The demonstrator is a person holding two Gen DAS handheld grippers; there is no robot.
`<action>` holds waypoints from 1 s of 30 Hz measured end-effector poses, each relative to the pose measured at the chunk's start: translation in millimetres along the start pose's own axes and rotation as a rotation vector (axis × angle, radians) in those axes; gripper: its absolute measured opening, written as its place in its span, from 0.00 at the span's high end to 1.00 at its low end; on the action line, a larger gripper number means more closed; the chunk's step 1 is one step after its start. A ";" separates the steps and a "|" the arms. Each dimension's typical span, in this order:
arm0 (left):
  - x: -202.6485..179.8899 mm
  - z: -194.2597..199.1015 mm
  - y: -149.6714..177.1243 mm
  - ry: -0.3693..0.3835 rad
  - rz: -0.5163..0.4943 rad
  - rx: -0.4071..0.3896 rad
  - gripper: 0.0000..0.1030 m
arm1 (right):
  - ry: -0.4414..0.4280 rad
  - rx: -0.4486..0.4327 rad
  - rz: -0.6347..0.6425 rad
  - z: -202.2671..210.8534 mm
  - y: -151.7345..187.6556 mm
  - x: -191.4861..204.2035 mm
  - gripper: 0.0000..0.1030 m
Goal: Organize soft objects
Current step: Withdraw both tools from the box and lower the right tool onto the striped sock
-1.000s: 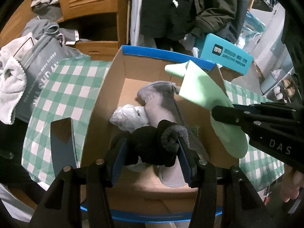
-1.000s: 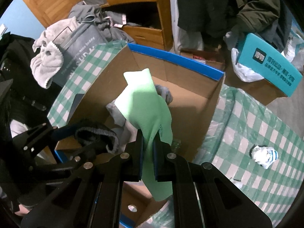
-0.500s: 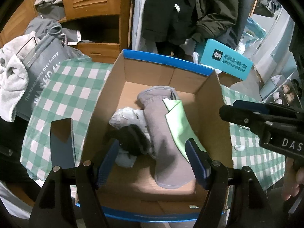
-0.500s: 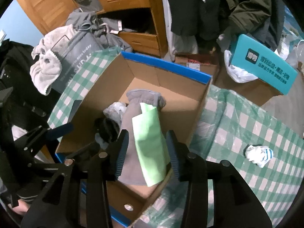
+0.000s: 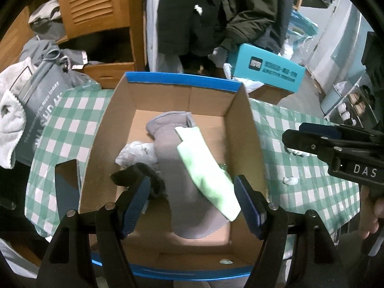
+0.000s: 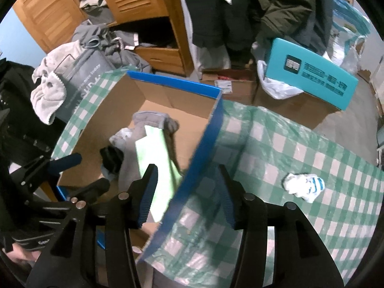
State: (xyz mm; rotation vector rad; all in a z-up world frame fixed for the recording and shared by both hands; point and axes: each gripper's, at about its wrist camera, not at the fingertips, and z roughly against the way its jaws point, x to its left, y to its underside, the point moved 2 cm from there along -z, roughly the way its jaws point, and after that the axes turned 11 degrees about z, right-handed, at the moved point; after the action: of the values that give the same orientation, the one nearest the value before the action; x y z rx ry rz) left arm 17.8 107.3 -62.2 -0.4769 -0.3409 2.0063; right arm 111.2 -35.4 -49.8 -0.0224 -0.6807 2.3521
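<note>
Both claws are gaping empty; balled white sock (image 6: 304, 186) is lying on desk (image 6: 276, 144) right of right claw (image 6: 187, 192), far from left claw (image 5: 192, 201).

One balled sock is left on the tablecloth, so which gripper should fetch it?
Right, probably. The right gripper is open over the box's right wall, with the white striped sock on that side. The left gripper, also open, hangs above the box.

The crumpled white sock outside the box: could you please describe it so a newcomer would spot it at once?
Start at the cardboard box with the blue rim on the green checked tablecloth. To its right, alone on the cloth, lies the crumpled white sock. Only it has blue stripes, and it sits outside the box.
</note>
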 end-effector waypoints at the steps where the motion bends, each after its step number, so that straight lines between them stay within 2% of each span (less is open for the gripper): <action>1: -3.3 0.2 0.8 0.001 -0.006 0.000 0.28 | 0.000 -0.002 -0.007 1.5 2.3 -3.6 0.52; 13: -42.3 2.2 9.9 0.016 -0.086 0.006 0.28 | 0.013 -0.023 -0.051 22.1 24.9 -34.6 0.51; 17: -56.0 4.1 11.3 0.023 -0.113 0.003 0.28 | 0.030 -0.032 -0.055 30.4 32.1 -46.9 0.42; 30: -104.1 -4.5 15.9 0.056 -0.172 0.035 0.22 | 0.093 -0.006 -0.096 43.0 64.6 -100.0 0.42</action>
State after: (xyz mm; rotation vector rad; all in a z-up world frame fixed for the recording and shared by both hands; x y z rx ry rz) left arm 51.1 7.7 -53.7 -0.4651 -0.3013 1.8256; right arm 140.4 -158.1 -59.8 -0.0986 -0.6298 2.2419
